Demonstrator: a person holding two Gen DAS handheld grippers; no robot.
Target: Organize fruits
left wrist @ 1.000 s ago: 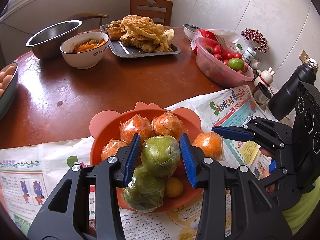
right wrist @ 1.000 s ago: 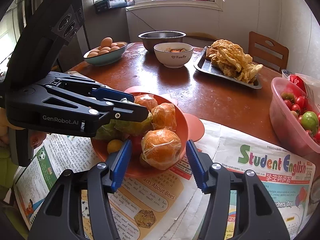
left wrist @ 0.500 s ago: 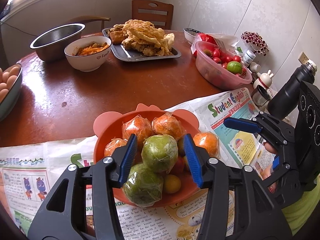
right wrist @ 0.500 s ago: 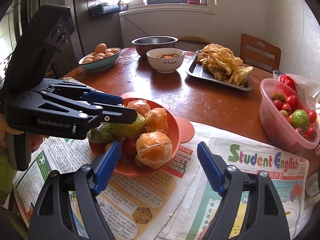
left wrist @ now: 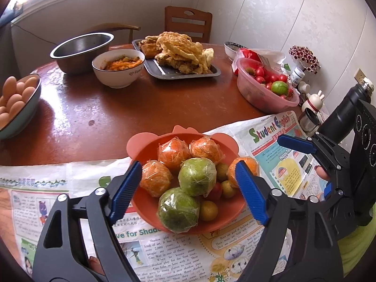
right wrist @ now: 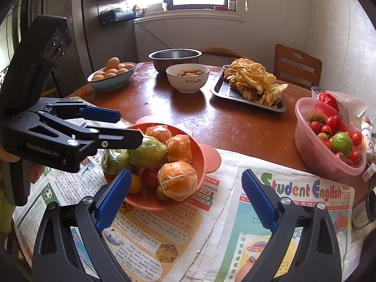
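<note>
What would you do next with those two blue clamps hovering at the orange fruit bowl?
Probably draw both back: the left gripper and right gripper have just been opening, nothing is between their pads, and the wrapped fruits already sit in the orange bowl.

wrapped fruit (right wrist: 177, 181) in orange bowl (right wrist: 199, 155)

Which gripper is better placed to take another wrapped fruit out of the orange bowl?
Probably left. The left gripper, jaws just opened and empty, frames the wrapped green fruit in the orange bowl. The right gripper, also just opened, points beside the bowl.
</note>
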